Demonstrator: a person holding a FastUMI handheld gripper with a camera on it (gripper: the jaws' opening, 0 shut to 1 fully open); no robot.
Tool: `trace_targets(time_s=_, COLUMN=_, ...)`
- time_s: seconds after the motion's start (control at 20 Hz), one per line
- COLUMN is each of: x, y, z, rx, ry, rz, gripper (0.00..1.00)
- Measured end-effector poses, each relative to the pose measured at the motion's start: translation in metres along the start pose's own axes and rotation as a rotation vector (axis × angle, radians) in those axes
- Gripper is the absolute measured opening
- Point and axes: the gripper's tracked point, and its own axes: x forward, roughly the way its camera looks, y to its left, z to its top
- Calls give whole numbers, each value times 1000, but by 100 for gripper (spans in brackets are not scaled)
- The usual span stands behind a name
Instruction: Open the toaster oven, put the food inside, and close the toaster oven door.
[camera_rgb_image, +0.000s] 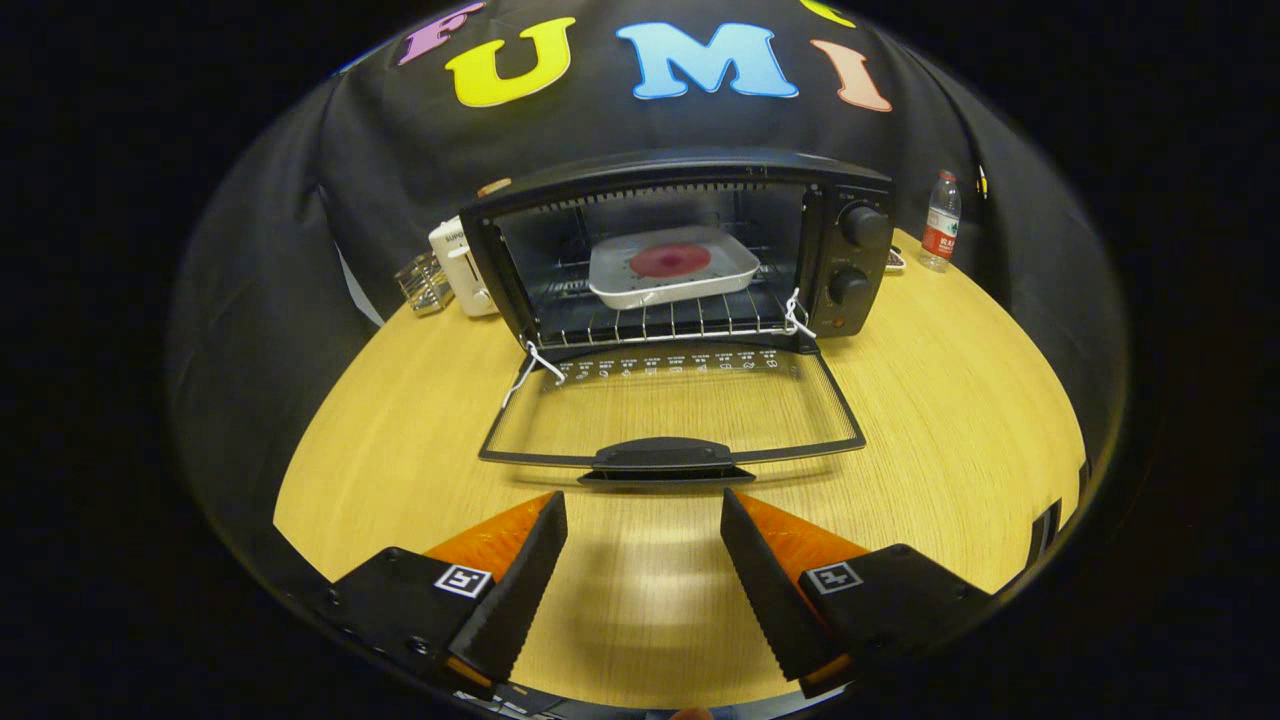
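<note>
Gripper view: my gripper (645, 505) hovers over the wooden table (950, 400), its two fingers (520, 580) spread wide apart and holding nothing, bare tabletop showing between them; just ahead of the fingertips lies the handle (665, 456) of the toaster oven door (672, 405), which is dropped fully open and lies flat toward me, its glass pane showing the wood grain beneath; the handle is close to the fingertips but not touching either one.

Beyond the door stands the toaster oven (690, 245) itself, black, its cavity open to view; inside, on the wire rack (660, 322), sits a white tray (672, 266) carrying the food (670, 260), a flat round reddish piece lying in the middle of the tray; the tray rests toward the far part of the rack, leaving the rack's near bars bare; white cords (530, 368) hang at the two hinge corners, one on the left and one on the right, where the door meets the oven body.

On the oven's right panel sit two round knobs (862, 226), one above the other; to the left of the oven, far side of the table, a white appliance (462, 265) stands just beside it, with a small clear ribbed object (422, 283) further left, what it is I cannot tell; on the far right, well apart from the oven, a plastic bottle (941, 222) with a red label stands upright near the table's edge.
</note>
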Motion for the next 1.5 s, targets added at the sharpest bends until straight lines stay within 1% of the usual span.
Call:
trace_targets(time_s=0.25, x=12, y=-4, z=-7, rx=-19, ry=87, rz=-21, gripper=98)
trace_targets(time_s=0.75, x=36, y=-12, z=-10, rx=-45, ry=140, rz=-95, gripper=99)
trace_targets(time_s=1.05, x=44, y=-15, z=-8, rx=-29, ry=114, rz=-140, gripper=97)
trace_targets(time_s=1.35, x=30, y=-13, z=-2, rx=-51, ry=55, rz=-156, gripper=98)
trace_targets(time_s=1.5, x=19, y=-11, z=5, rx=-51, ry=10, rz=-146, gripper=98)
